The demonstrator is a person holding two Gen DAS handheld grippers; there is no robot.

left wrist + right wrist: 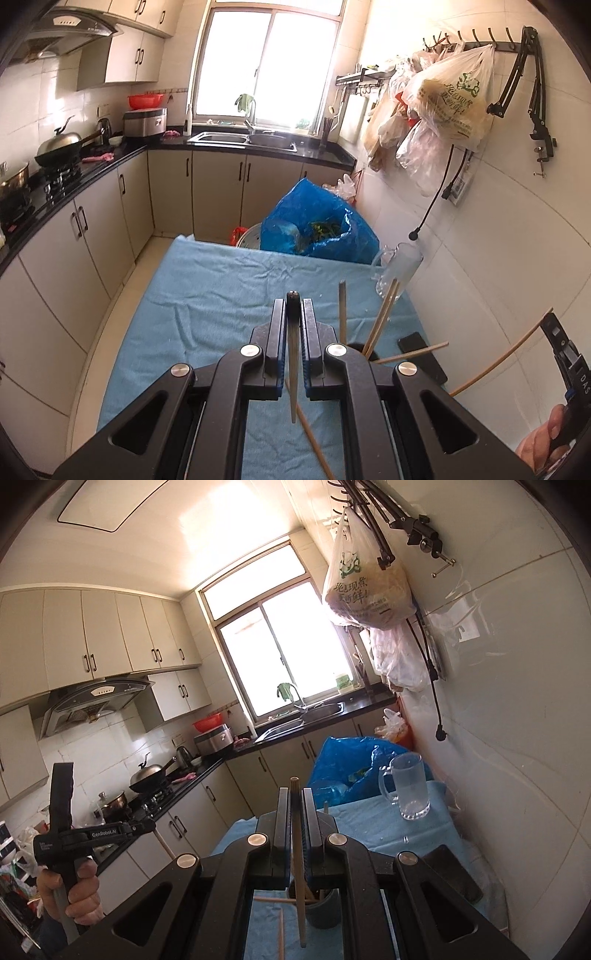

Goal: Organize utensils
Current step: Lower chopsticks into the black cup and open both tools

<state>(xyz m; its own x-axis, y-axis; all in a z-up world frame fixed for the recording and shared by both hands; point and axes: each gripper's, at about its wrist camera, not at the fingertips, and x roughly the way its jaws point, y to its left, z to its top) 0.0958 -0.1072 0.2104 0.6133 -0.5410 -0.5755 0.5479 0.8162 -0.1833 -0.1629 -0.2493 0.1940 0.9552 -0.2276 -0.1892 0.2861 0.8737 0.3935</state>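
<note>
My left gripper (293,304) is shut on a dark-tipped chopstick (293,369), held above the blue cloth (207,295). To its right stands a dark cup (369,352) with several chopsticks (382,317) leaning in it. One more loose chopstick (312,439) lies on the cloth beneath. My right gripper (295,792) is shut on a pale chopstick (300,878) that hangs just over the dark cup (327,908). In the left wrist view the right gripper (548,321) shows at the right edge with its chopstick (498,360). In the right wrist view the left gripper (146,826) is at the left, in a hand (79,893).
A glass mug (410,790) stands at the far right of the cloth, by the tiled wall. A black phone (421,356) lies beside the cup. A blue bag (321,225) sits behind the table. Two loose chopsticks (271,899) lie on the cloth (369,830). Cabinets (92,229) run along the left.
</note>
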